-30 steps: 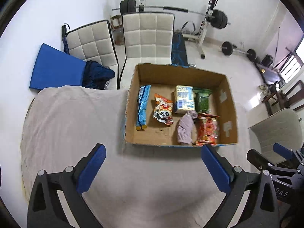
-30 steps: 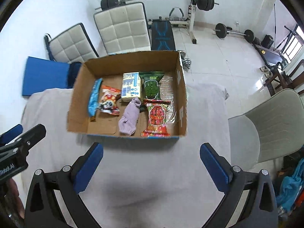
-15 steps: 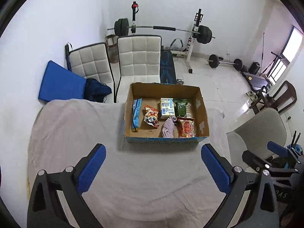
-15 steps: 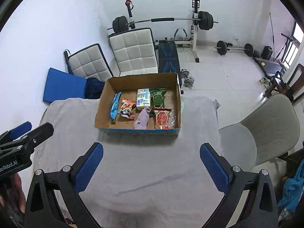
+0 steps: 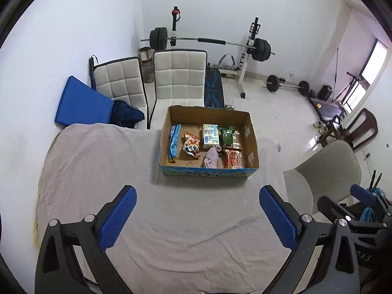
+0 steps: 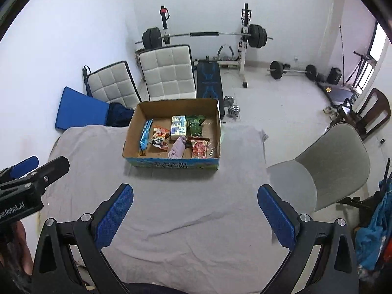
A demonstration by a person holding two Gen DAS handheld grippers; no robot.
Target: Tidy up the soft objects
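Observation:
An open cardboard box (image 5: pixel 252 144) (image 6: pixel 132 127) stands at the far side of the cloth-covered table (image 5: pixel 103 171) (image 6: pixel 186 208). Inside lie a pale purple cloth (image 5: pixel 212 157) (image 6: pixel 177 147), a blue packet (image 5: pixel 174 142), a panda snack bag (image 5: pixel 192 145), a yellow-blue pack (image 5: pixel 210 136), a green packet (image 5: pixel 226 137) and a red packet (image 5: pixel 233 158). My left gripper (image 5: pixel 197 210) is open and empty, well short of the box. My right gripper (image 6: pixel 194 207) is open and empty too. Each gripper shows at the edge of the other's view.
A grey chair (image 6: pixel 330 166) stands right of the table. Two white padded chairs (image 5: pixel 178 80) and a blue mat (image 5: pixel 82 103) stand behind it. A barbell rack (image 6: pixel 203 35) and weights fill the back of the room.
Both grippers have pulled back and up from the box, which looks smaller and farther now. Both stayed open. The things in the box have not moved.

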